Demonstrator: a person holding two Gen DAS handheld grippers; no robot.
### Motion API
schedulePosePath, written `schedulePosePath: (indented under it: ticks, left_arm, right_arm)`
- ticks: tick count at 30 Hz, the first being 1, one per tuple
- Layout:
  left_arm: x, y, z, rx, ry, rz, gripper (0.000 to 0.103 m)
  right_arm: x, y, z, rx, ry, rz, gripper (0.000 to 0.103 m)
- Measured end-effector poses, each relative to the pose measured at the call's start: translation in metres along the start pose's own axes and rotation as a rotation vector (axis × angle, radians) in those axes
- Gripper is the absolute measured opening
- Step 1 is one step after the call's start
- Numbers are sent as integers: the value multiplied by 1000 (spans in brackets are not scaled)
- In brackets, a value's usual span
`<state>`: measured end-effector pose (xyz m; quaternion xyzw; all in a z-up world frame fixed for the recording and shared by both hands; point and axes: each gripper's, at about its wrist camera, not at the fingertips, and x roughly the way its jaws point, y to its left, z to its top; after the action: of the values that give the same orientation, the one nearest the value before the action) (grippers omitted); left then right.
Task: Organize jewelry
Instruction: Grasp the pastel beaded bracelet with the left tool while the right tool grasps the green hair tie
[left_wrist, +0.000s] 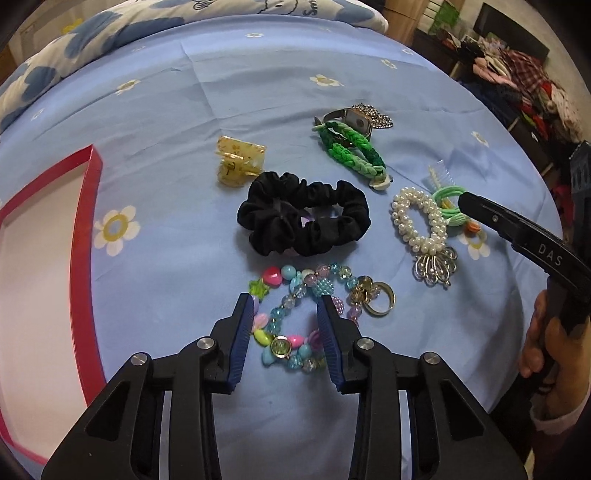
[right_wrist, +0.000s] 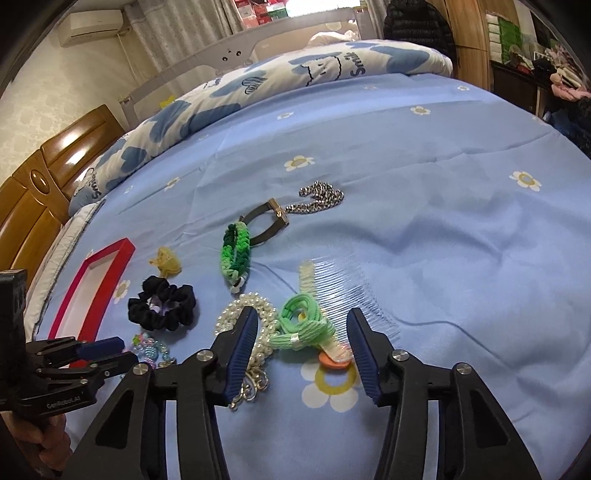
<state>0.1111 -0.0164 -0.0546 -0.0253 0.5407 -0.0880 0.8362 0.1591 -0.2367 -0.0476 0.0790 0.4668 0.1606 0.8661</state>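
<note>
Jewelry lies on a blue flowered bedsheet. My left gripper (left_wrist: 286, 301) is open, its jaws on either side of a colourful bead bracelet (left_wrist: 291, 317), with a gold ring (left_wrist: 378, 297) beside it. My right gripper (right_wrist: 303, 321) is open around a green hair tie (right_wrist: 301, 325) lying on a clear comb (right_wrist: 347, 291) and an orange disc (right_wrist: 334, 362). A pearl bracelet (left_wrist: 417, 221) with a silver charm, a black scrunchie (left_wrist: 303, 218), a yellow hair claw (left_wrist: 240, 162), a green braided bracelet (left_wrist: 351, 147), a watch (left_wrist: 354, 118) and a silver chain (right_wrist: 321, 201) lie around.
A red-rimmed box (left_wrist: 86, 221) with a white inside sits at the left on the bed. A folded blue and white quilt (right_wrist: 258, 85) lies at the back. A wooden headboard (right_wrist: 37, 192) stands at the far left. Cluttered furniture (left_wrist: 517, 81) is beyond the bed's right edge.
</note>
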Motion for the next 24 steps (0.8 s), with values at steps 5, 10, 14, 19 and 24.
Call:
schedulePosePath:
  ticks: [5, 10, 14, 19, 24]
  left_arm:
    - [4, 0, 2, 25, 13, -13, 12]
    - [2, 4, -2, 8, 8, -38, 7]
    - [-12, 6, -2, -11, -28, -60, 7]
    - [-37, 12, -3, -49, -79, -89, 6]
    - [-59, 18, -5, -77, -125, -101, 7]
  right_arm:
    - [8, -4, -4, 10, 22, -12, 33]
    - [6, -4, -4, 14, 10, -6, 16]
    - [-2, 1, -3, 8, -9, 4, 14]
    - [-13, 11, -1, 1, -29, 27, 13]
    - [-22, 27, 1, -12, -42, 60, 13]
